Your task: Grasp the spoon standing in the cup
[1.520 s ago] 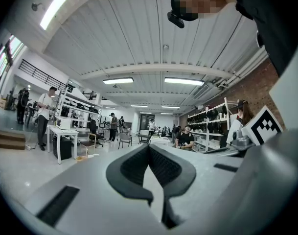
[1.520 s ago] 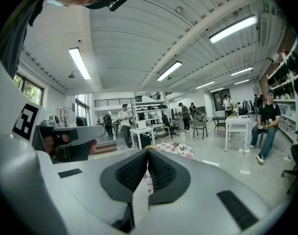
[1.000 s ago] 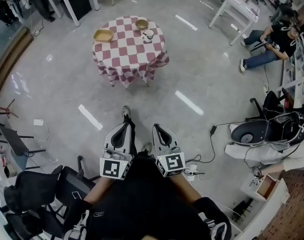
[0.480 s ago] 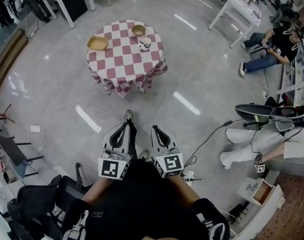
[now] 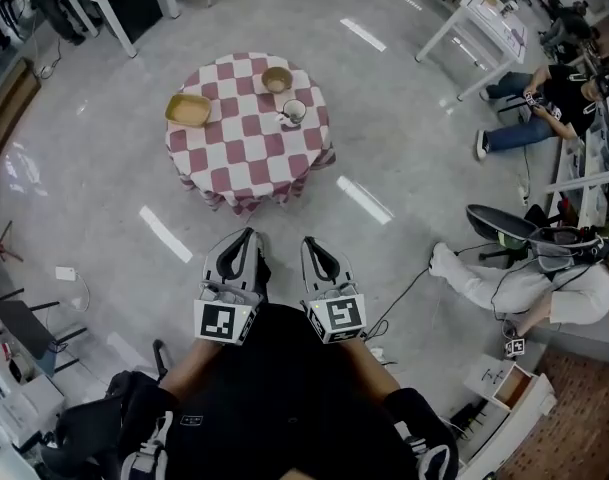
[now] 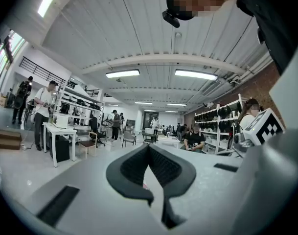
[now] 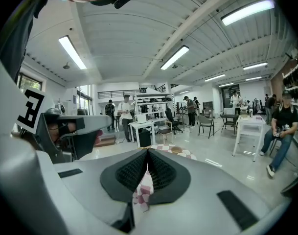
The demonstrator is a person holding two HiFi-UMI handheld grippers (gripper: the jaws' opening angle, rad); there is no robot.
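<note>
A white cup (image 5: 295,112) with a spoon (image 5: 285,119) leaning out of it stands on the right side of a round table with a red-and-white checked cloth (image 5: 239,158), far ahead on the floor. My left gripper (image 5: 247,235) and right gripper (image 5: 307,241) are held close to my body, side by side and well short of the table. Both are shut with nothing between the jaws. In the left gripper view the left gripper (image 6: 149,146) has its pads pressed together. The right gripper (image 7: 148,151) points toward the checked table (image 7: 164,148), and the cup is too small to make out there.
A yellow dish (image 5: 188,109) and a round wooden bowl (image 5: 277,78) share the table. White desks (image 5: 481,11) stand at the back. One person (image 5: 544,93) sits on the floor at right; another (image 5: 509,278) sits by a tipped chair. A cable (image 5: 404,293) crosses the floor.
The table has slid lower in the head view and looks slightly nearer. The person at right has shifted with the chair. Both grippers stay shut in the same pose.
</note>
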